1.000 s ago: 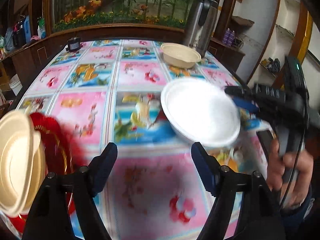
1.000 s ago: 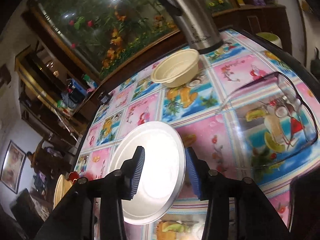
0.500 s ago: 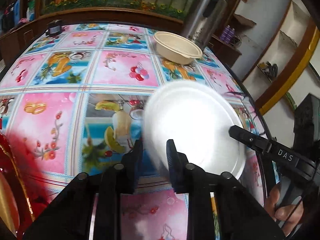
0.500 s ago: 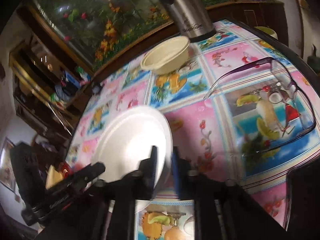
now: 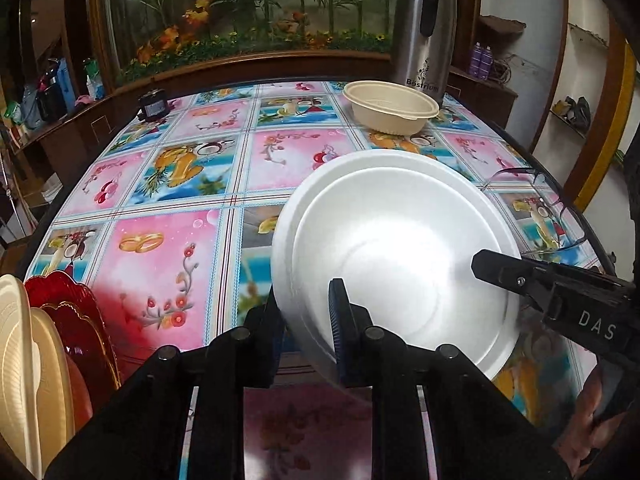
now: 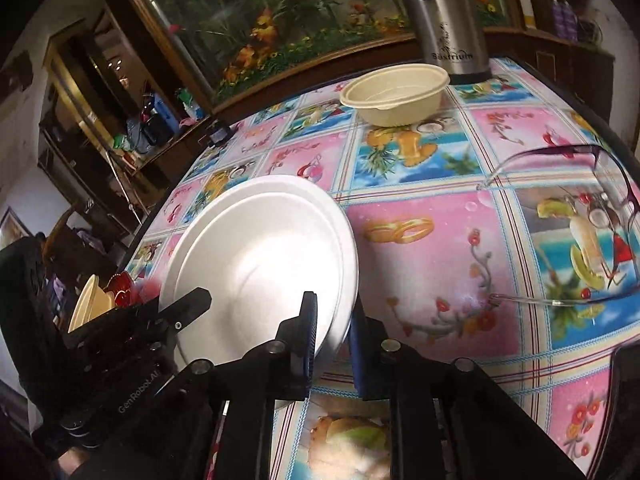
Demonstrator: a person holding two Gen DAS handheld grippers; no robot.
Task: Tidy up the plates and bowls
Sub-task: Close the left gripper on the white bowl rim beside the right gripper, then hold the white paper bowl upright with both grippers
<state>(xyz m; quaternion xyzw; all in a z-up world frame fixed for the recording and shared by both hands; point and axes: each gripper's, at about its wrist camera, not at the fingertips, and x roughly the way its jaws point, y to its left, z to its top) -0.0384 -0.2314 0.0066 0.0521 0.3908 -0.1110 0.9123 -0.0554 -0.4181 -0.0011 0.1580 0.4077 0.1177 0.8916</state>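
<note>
A white foam plate is held tilted above the table, and it also shows in the right wrist view. My left gripper is shut on its near left rim. My right gripper is shut on its opposite rim, and its finger shows at the right in the left wrist view. A beige bowl sits at the far side of the table. Red plates and beige plates stand upright at the near left.
A steel thermos jug stands behind the beige bowl. A clear glass dish lies on the right part of the table. A small black object sits at the far left edge. A wooden ledge with flowers runs behind the table.
My left gripper has swung right from the plate stack and closed on the white plate's rim. My right gripper has kept its hold while the plate turned more face-on.
</note>
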